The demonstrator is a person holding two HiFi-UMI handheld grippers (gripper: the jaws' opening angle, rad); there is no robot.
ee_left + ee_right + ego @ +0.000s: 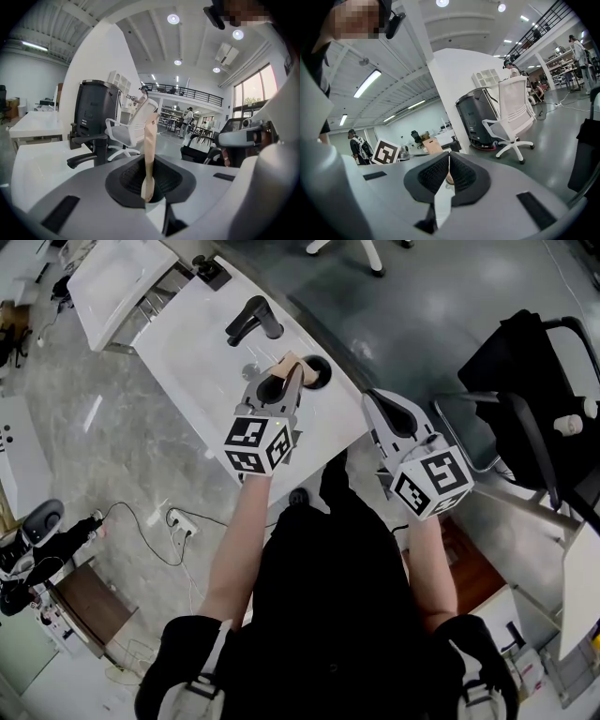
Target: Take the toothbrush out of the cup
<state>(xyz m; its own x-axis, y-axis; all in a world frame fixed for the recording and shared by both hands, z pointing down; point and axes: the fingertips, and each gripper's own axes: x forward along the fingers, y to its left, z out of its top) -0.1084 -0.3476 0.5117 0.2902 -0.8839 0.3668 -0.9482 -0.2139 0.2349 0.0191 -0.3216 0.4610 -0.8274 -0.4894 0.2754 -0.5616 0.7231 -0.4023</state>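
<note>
In the head view my left gripper (281, 388) hangs over the white table (192, 348), shut on a tan wooden toothbrush (290, 371). The brush's upper end leans toward a black cup (319, 371) that stands just right of the jaws. In the left gripper view the toothbrush (150, 150) stands upright between the closed jaws of that gripper (149, 196); the cup is hidden below them. My right gripper (381, 405) is off the table's right edge, apart from the cup, and the right gripper view shows this gripper (448, 176) shut with nothing held.
A black tap-shaped fixture (253, 320) stands on the table behind the cup and shows again at the fixture (89, 158). A black chair (525, 418) is at the right, a white swivel chair (123, 135) beyond the table. A power strip (178, 519) with cables lies on the floor.
</note>
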